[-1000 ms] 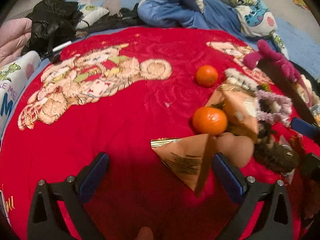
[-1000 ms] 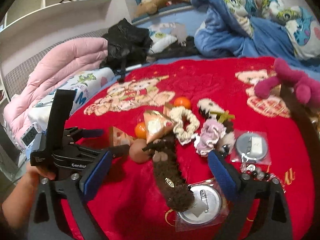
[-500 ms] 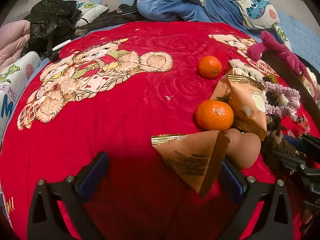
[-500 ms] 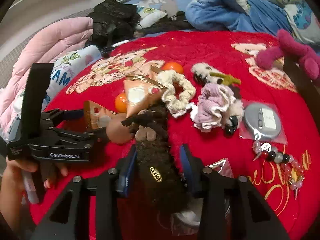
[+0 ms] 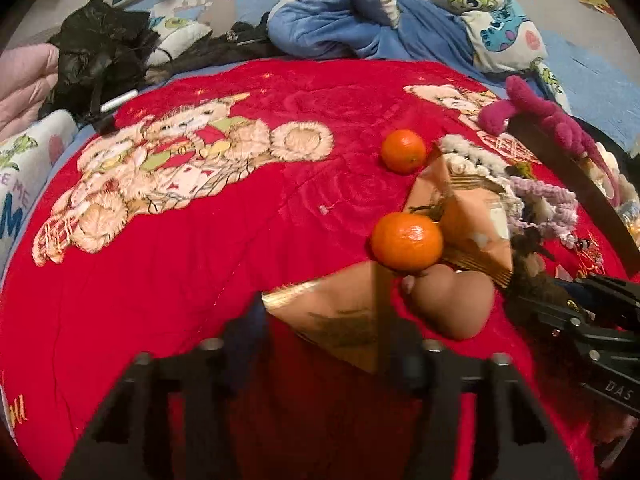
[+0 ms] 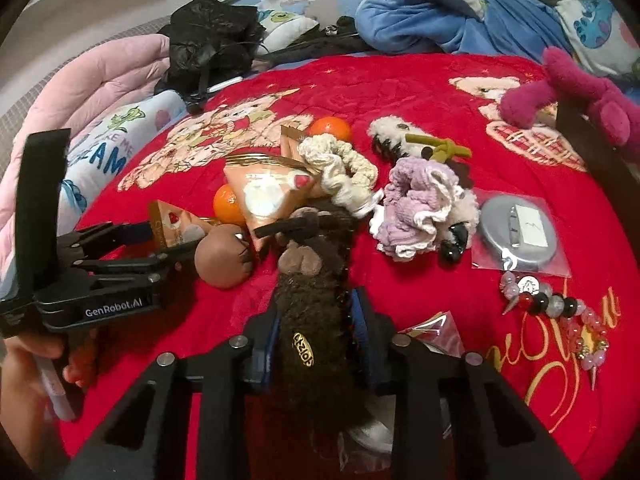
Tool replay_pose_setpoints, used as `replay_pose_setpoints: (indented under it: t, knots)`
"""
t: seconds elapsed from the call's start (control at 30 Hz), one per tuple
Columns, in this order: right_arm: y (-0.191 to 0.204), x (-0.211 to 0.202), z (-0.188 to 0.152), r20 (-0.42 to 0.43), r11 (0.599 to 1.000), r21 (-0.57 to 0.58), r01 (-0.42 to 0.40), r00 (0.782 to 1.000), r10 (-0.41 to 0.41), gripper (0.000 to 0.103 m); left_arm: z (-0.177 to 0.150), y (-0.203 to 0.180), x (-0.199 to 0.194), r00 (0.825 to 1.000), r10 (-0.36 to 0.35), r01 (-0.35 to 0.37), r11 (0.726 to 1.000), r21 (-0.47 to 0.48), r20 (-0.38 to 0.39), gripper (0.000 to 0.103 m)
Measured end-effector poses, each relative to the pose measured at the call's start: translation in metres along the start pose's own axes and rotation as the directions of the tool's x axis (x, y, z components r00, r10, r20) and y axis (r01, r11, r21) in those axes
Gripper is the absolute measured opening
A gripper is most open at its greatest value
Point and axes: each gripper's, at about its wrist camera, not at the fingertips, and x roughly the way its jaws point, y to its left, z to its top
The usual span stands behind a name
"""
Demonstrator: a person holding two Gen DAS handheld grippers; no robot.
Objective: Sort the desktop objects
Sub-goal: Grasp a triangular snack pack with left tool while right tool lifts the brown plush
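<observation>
Items laid on a bed under a red quilted blanket [image 5: 168, 264] with a teddy-bear print, listed left to right.

Far left, off the blanket: pink duvet [image 6: 96, 76]; black bag [image 6: 212, 36].

Left gripper [image 5: 324, 320]: jaws narrowed onto a tan triangular snack packet [image 5: 340, 312], fingers at both its sides; the view is blurred, so whether the pads actually touch it cannot be told. In the right wrist view this gripper [image 6: 160, 244] is seen side-on with the packet [image 6: 172, 224] at its tips.

Brown egg-shaped plush [image 5: 456, 304]: just right of the packet, touching the near tangerine.

Near tangerine [image 5: 406, 242]: against a second, larger triangular packet [image 5: 476, 224]. Far tangerine [image 5: 403, 151]: lying apart, farther back.

Right gripper [image 6: 316, 316]: closed on a dark brown furry plush toy [image 6: 316, 308], fingers pressed to both its flanks; the toy's head end lies toward the packets.

Cream scrunchie [image 6: 340, 172], beside the larger packet. Fluffy white hair claw [image 6: 390, 132] with an olive knotted tie [image 6: 438, 148]. Lilac scrunchie [image 6: 424, 200].

Round silver item in a clear bag [image 6: 518, 232]. Beaded bracelet [image 6: 556, 312], near right.

Magenta plush [image 6: 576, 88], far right rear. Blue blanket [image 6: 460, 20] heaped behind.
</observation>
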Motion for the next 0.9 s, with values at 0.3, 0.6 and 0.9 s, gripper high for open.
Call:
replay_pose_setpoints:
  t: [0.3,0.6,0.9]
  knots:
    - [0.004,-0.006,0.001,0.012,0.999,0.042,0.017,1.000,-0.017,0.029,-0.002,0.003,-0.010,1.000,0.015,-0.015,1.000,-0.014,0.026,0.024]
    - [0.007,-0.011,-0.001,0.022,0.997,0.070,0.012,1.000,-0.014,0.029,-0.008,0.006,-0.025,0.999,0.010,-0.009,1.000,-0.022,0.051,0.023]
    - [0.006,-0.021,0.000,0.047,0.996,0.089,0.003,0.999,-0.007,0.029,-0.014,0.004,-0.043,0.997,-0.016,0.017,1.000,-0.022,0.076,0.022]
